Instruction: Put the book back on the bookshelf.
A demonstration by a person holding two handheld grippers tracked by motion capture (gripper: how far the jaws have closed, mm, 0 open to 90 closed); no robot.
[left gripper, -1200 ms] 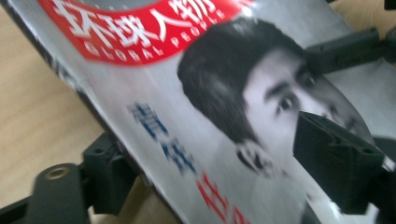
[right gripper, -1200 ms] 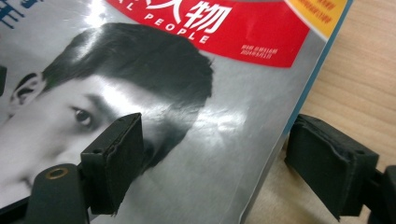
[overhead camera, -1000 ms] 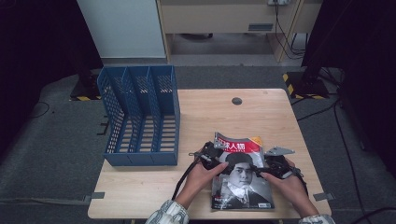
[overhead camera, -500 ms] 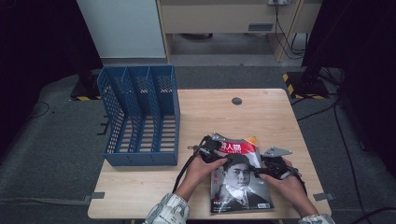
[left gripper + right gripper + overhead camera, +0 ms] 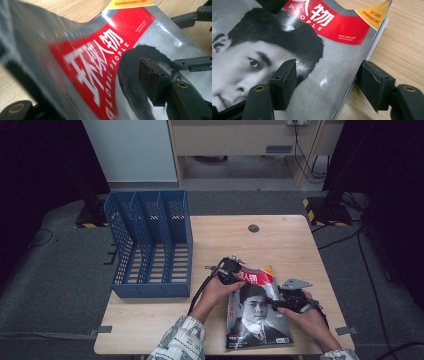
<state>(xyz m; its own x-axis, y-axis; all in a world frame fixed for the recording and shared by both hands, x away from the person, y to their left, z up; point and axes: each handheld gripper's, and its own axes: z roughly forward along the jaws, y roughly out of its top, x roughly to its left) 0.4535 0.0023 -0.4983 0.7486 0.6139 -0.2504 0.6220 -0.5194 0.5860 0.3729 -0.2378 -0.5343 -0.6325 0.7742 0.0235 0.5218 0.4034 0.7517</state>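
Observation:
A magazine [image 5: 255, 320] with a red title band and a grey portrait cover lies on the near right of the wooden table [image 5: 280, 240]. My left gripper [image 5: 239, 272] is at its far left corner. One jaw reaches under the curled-up cover [image 5: 100, 50] and the other pad [image 5: 147, 75] stands over it. These jaws have just been closing, but a wide gap still shows. My right gripper [image 5: 328, 77] straddles the magazine's right edge [image 5: 362, 57], one pad over the cover, the other beside the pages. It has narrowed slightly and is open.
A blue three-slot file rack [image 5: 150, 245] stands on the table's left side, open slots facing up and forward. A small dark round hole [image 5: 253, 228] sits near the far edge. Bare wood lies between the rack and the magazine.
My left gripper has slid away from me along the magazine's left edge to its far corner. That corner now curls up off the table. The right gripper has stayed put.

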